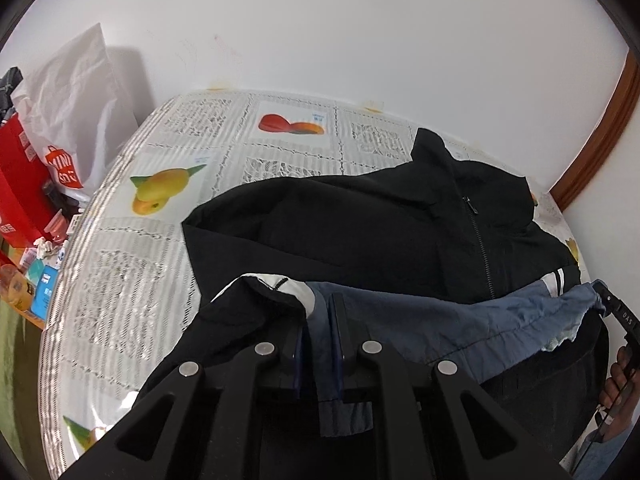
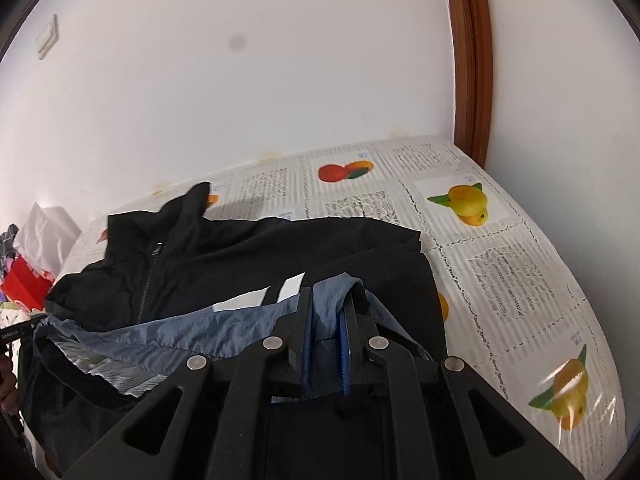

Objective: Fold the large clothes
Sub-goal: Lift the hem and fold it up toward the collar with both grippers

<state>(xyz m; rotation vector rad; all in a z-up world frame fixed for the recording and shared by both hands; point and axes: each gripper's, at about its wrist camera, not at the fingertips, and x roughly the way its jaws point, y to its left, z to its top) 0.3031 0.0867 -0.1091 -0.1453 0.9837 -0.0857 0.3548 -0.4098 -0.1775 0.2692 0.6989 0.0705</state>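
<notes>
Two grippers share one hem. Largest first: the bench (image 1: 120, 264), covered in a white fruit-print plastic cloth, carries the black zip-front jacket (image 1: 360, 232) across its middle, collar toward the far wall. Its blue-grey lining hem (image 1: 440, 320) is lifted over the near edge. The left gripper (image 1: 320, 332) and the right gripper (image 2: 326, 332) are each clamped on that hem. Uneven pulling could likely slip the thin fabric free or skew the fold.
</notes>
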